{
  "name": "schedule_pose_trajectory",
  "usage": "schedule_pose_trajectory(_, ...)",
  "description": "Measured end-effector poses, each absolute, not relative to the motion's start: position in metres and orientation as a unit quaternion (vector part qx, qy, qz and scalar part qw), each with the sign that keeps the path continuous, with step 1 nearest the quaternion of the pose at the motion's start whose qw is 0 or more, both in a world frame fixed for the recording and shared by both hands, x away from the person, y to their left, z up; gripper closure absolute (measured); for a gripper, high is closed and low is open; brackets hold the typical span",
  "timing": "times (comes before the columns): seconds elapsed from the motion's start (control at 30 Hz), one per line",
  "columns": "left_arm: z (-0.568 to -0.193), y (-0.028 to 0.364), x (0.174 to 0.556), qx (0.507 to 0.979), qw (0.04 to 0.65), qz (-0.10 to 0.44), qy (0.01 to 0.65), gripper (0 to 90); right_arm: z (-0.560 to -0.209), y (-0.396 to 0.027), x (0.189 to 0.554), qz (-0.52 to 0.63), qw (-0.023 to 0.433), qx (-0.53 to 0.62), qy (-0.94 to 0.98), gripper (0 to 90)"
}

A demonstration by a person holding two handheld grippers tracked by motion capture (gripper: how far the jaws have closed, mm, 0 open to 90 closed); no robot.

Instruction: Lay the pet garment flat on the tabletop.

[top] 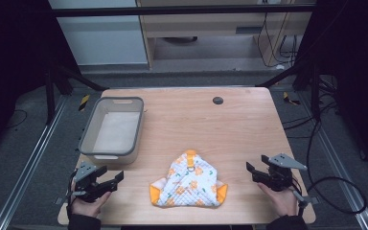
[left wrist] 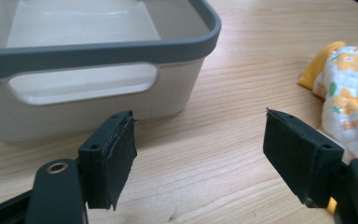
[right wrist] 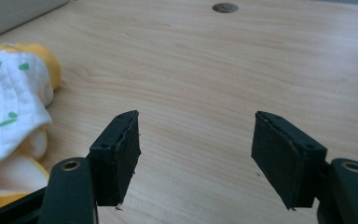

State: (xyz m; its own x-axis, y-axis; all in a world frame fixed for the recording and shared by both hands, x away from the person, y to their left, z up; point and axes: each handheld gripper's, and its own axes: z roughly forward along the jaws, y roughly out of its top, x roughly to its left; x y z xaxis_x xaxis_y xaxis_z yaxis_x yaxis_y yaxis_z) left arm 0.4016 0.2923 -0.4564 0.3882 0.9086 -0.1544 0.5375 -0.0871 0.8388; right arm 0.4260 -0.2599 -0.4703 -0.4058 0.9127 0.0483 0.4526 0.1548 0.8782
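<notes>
Quilted bib (top: 189, 181) lies untouched between both grippers, outside either's jaws; grey bin (top: 92, 128) sits beyond the left gripper (top: 109, 180). Left and right gripper (top: 255, 172) gape wide, empty; seemingly nothing's begun.

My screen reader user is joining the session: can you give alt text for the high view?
A folded white cloth with orange flowers lies near the front edge of a wooden table, between the open left gripper and open right gripper. An empty grey-rimmed bin sits at the table's left.
</notes>
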Motion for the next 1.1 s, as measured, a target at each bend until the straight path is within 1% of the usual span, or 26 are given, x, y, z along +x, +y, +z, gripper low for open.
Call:
schedule_pose_trajectory(0.3,-0.435,0.285,0.406,0.704,0.462,0.210,0.497,26.7,-0.452,-0.255,0.435,0.456,0.266,0.468,0.709,30.8)
schedule_pose_trajectory(0.37,-0.427,0.279,0.409,0.707,0.468,0.212,0.486,27.9,-0.444,-0.252,0.441,0.464,0.255,0.466,0.709,31.0)
schedule_pose_trajectory(0.53,-0.421,0.264,0.417,0.713,0.474,0.206,0.473,29.3,-0.435,-0.239,0.448,0.468,0.246,0.455,0.716,31.7)
schedule_pose_trajectory(0.57,-0.419,0.254,0.421,0.720,0.474,0.202,0.465,30.0,-0.433,-0.235,0.449,0.470,0.242,0.451,0.719,31.8)
schedule_pose_trajectory(0.9,-0.424,0.209,0.437,0.750,0.464,0.183,0.433,31.9,-0.430,-0.202,0.459,0.477,0.222,0.416,0.741,31.6)
schedule_pose_trajectory(1.1,-0.433,0.194,0.445,0.761,0.456,0.164,0.430,32.5,-0.439,-0.188,0.462,0.475,0.205,0.409,0.752,31.6)
